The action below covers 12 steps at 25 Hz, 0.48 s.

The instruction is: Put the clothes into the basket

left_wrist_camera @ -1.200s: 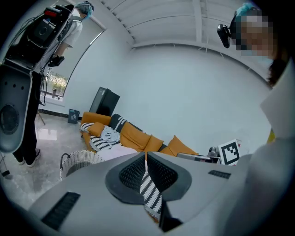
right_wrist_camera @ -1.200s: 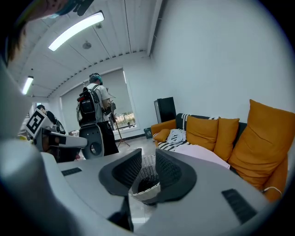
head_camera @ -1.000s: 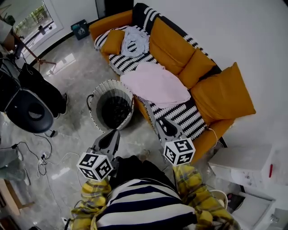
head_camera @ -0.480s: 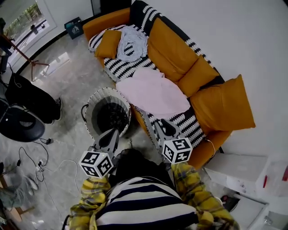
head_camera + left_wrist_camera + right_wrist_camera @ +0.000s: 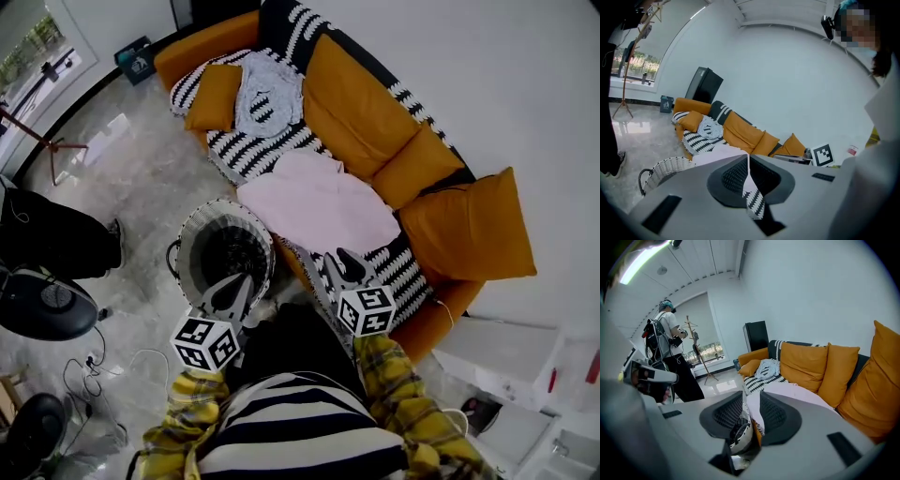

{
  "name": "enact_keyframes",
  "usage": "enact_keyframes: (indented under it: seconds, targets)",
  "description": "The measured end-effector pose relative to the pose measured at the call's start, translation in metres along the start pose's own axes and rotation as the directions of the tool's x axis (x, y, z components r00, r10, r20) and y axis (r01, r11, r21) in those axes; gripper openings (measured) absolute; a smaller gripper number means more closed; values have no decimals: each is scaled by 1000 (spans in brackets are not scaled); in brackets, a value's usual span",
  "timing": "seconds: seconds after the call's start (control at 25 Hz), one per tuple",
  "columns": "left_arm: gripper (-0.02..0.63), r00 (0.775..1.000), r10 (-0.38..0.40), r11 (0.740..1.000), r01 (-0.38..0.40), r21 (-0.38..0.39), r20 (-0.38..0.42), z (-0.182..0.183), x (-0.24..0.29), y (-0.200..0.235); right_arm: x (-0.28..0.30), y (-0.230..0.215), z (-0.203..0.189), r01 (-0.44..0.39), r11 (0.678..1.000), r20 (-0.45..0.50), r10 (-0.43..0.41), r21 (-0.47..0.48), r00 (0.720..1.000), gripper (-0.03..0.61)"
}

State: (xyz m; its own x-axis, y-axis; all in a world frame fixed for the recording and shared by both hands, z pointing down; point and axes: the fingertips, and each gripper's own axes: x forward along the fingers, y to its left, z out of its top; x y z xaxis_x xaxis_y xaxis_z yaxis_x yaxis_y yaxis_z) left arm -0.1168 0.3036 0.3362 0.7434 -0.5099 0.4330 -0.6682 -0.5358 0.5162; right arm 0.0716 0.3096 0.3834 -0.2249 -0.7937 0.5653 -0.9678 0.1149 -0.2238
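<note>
We stand closer to the orange sofa with the black-and-white striped seat [image 5: 361, 103] than a second ago, and both grippers have come forward and down. Now the left gripper [image 5: 246, 278] hangs over the near rim of the white woven basket with dark lining [image 5: 185, 248], fingers closed tip to tip, empty. The right gripper [image 5: 329, 254] points at the pale pink garment [image 5: 319, 202], fingers a narrow gap apart, holding nothing. The pink one and a grey patterned garment [image 5: 264, 94] lie on the seat. This is approach only, with the pink one the likely first pick.
</note>
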Motion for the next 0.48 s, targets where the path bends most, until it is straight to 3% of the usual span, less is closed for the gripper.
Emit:
enact_keyframes:
  seconds: [0.24, 0.48]
  targets:
    - [25, 999, 15, 1000, -15, 12, -32, 4, 30, 17, 46, -29, -13, -3, 1000, -62, 5, 24, 998, 132]
    - [26, 996, 79, 997, -79, 6, -47, 1, 63, 40, 95, -70, -25, -8, 1000, -121, 10, 11, 993, 160]
